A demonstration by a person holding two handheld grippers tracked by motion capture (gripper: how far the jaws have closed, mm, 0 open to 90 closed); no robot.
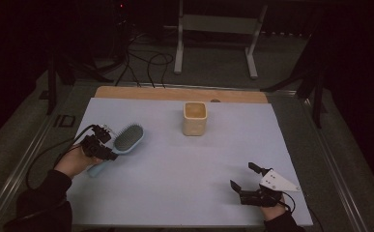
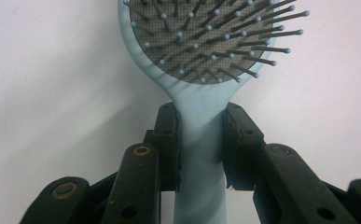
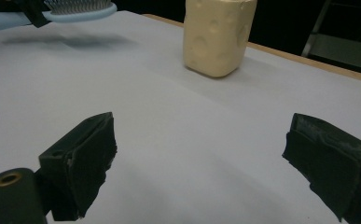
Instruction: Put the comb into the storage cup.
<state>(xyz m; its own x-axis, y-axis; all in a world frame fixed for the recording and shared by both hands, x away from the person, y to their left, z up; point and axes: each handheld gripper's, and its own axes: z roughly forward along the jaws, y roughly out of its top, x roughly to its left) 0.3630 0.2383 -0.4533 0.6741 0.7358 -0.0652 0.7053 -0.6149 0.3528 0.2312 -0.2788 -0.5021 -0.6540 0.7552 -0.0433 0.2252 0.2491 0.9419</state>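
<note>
While a dim room lay beyond the pale surface, the left gripper clamped the blue hairbrush handle; the right gripper gaped empty, cream container ahead. No writing showed.

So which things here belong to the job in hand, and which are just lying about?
In the job:
- hairbrush, clamped at the handle by the left gripper
- cream cup, probably where it goes

Lying about:
- right gripper, open over the white sheet
- floor cables
- metal stand
</note>
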